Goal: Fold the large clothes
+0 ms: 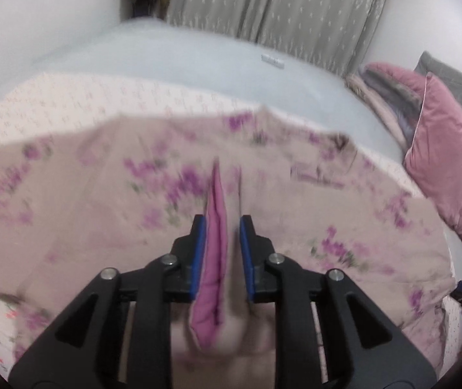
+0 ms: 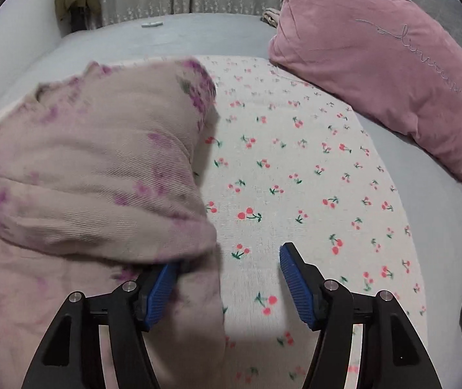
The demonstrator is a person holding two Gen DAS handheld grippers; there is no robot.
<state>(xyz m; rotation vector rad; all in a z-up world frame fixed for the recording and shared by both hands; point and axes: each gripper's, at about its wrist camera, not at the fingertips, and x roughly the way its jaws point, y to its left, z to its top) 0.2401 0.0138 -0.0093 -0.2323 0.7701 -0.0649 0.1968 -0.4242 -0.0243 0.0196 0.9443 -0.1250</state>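
Note:
A large beige garment with purple flowers (image 1: 101, 201) lies spread over a cherry-print cloth on the bed. My left gripper (image 1: 221, 223) is shut on a raised fold of it, whose pink lining (image 1: 215, 259) shows between the blue pads. In the right wrist view the same garment (image 2: 94, 168) is bunched at the left. My right gripper (image 2: 231, 259) is open. Its left pad (image 2: 161, 288) is partly under the garment's edge. Its right pad (image 2: 295, 278) is over the bare cherry-print cloth (image 2: 295, 168).
A pink pillow (image 2: 376, 55) lies at the right of the bed, seen also in the left wrist view (image 1: 441, 162). The grey-blue bed sheet (image 1: 198, 55) stretches behind, with a small white object (image 1: 272, 60) on it. Grey curtains (image 1: 279, 3) hang at the back.

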